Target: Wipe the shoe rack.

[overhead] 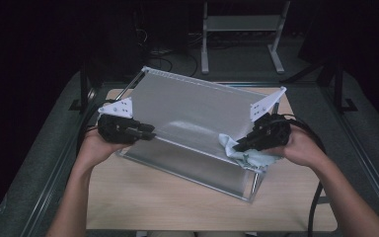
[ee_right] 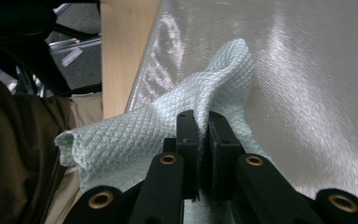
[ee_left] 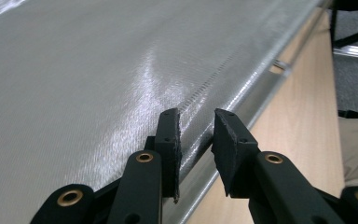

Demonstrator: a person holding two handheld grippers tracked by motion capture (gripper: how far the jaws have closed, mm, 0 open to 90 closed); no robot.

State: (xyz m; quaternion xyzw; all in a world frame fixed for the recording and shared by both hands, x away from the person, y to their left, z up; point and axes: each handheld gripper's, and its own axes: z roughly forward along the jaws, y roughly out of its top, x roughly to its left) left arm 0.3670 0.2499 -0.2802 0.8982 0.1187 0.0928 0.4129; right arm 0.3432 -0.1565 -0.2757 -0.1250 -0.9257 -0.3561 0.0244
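While the right gripper [ee_right: 204,122] clamps a pale cloth [ee_right: 168,130] at the tilted panel's [overhead: 192,106] lower edge, the left gripper [ee_left: 196,120] stands released over the near rim, bare wooden table [overhead: 177,202] below.

— What's beyond the wooden tabletop [overhead: 177,207]?

— A grey floor [overhead: 237,61], with a pale metal stand [overhead: 242,29] on two feet at the far side. Dark cables [overhead: 163,59] lie in loops to its left.

— And beside the table?

— Metal rails [overhead: 54,177] run along both long sides, with black uprights [overhead: 84,89] near the far corners.
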